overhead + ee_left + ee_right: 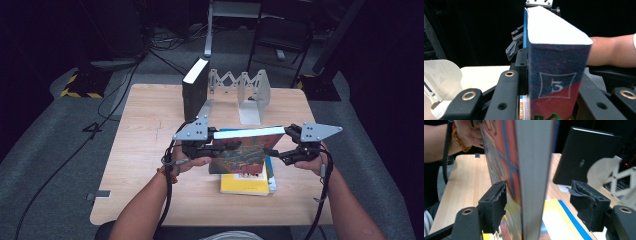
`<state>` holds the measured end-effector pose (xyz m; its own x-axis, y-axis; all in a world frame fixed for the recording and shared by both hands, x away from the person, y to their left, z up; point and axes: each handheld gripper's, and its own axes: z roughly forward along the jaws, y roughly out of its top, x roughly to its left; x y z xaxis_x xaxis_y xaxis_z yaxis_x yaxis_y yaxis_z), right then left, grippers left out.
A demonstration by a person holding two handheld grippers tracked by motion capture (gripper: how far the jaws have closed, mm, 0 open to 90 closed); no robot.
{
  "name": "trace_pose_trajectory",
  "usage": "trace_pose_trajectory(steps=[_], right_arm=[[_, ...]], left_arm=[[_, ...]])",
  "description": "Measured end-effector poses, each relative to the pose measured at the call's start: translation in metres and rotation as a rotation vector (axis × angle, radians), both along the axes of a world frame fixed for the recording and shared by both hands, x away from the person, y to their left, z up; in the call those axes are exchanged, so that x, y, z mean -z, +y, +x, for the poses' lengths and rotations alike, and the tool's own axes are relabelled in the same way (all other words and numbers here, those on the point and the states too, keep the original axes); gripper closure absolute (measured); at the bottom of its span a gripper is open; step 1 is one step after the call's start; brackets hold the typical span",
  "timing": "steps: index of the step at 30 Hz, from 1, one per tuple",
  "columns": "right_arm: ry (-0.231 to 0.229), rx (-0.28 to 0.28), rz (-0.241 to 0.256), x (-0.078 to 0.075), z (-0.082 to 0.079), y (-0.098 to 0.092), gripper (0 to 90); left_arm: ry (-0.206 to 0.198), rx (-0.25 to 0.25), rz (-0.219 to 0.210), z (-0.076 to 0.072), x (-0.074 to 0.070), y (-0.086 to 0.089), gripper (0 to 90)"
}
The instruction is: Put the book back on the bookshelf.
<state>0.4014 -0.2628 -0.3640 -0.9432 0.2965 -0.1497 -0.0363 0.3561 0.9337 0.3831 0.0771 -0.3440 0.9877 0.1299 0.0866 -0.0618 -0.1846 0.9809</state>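
Wooden table (pixel 150 150) carries everything, seen from the high view. At its far edge stands a grey expanding book rack (pixel 250 92), with a black book (pixel 195 90) upright against the rack's left end. Near the front edge lies a yellow book (pixel 245 185) flat on the table, a blue-edged book (pixel 271 175) showing beside and partly under it. The colourful book (pixel 245 147) is held off the table, above the yellow book, page edge up, between the two tools. Left gripper (pixel 212 147) has the book's left end, at the spine; in the left gripper view the spine (pixel 556 82), marked with a 3, sits tight between the black jaws, so this tool is pinching the book. Right gripper (pixel 290 145) is at the book's right end; in the right gripper view the left padded jaw touches the cover (pixel 506 165), while the right pad stands clear of the page block (pixel 534 170), so this tool is spread. Person's hand (pixel 192 162) wraps the left tool's handle; a beaded band (pixel 459 140) is on that wrist.
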Motion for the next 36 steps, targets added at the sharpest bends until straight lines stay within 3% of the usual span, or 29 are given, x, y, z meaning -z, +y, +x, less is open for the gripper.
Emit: trace_pose_trajectory(steps=[3,7,8,11,15,19,22,26,28,32,36], right_arm=[[-0.019,-0.054,0.007,-0.002,-0.001,0.008,52.7],[-0.039,-0.108,0.017,-0.006,-0.005,0.011,71.7],[-0.043,-0.108,0.015,-0.007,-0.007,0.011,72.4],[-0.053,-0.135,0.014,-0.009,-0.011,0.014,73.0],[-0.045,-0.148,0.034,-0.015,-0.01,0.015,73.0],[-0.026,-0.121,0.051,-0.016,-0.003,0.015,71.8],[-0.003,-0.103,0.064,-0.018,0.002,0.013,69.9],[0.021,-0.028,0.088,-0.022,0.01,0.006,66.4],[0.024,-0.028,0.077,-0.022,0.013,0.005,67.5],[0.036,-0.022,0.081,-0.022,0.016,0.002,67.1],[0.018,-0.014,0.083,-0.022,0.017,0.002,72.6]], left_arm=[[-0.009,-0.029,0.003,0.0,-0.001,0.001,72.8],[0.004,-0.083,-0.009,0.003,-0.001,0.004,70.4],[0.005,-0.096,-0.003,0.004,-0.002,0.003,68.7],[-0.003,-0.072,0.012,0.003,-0.005,-0.002,63.2],[-0.015,-0.078,-0.028,0.002,-0.012,0.0,65.7],[-0.037,-0.112,0.001,0.0,-0.016,-0.003,71.4],[-0.035,-0.143,0.013,0.002,-0.018,-0.007,72.6],[-0.033,-0.18,0.044,0.008,-0.02,-0.011,72.8],[-0.038,-0.188,0.059,0.009,-0.021,-0.013,72.8],[-0.025,-0.206,0.059,0.013,-0.023,-0.016,72.7],[-0.007,-0.2,0.02,0.019,-0.02,-0.012,71.5]])
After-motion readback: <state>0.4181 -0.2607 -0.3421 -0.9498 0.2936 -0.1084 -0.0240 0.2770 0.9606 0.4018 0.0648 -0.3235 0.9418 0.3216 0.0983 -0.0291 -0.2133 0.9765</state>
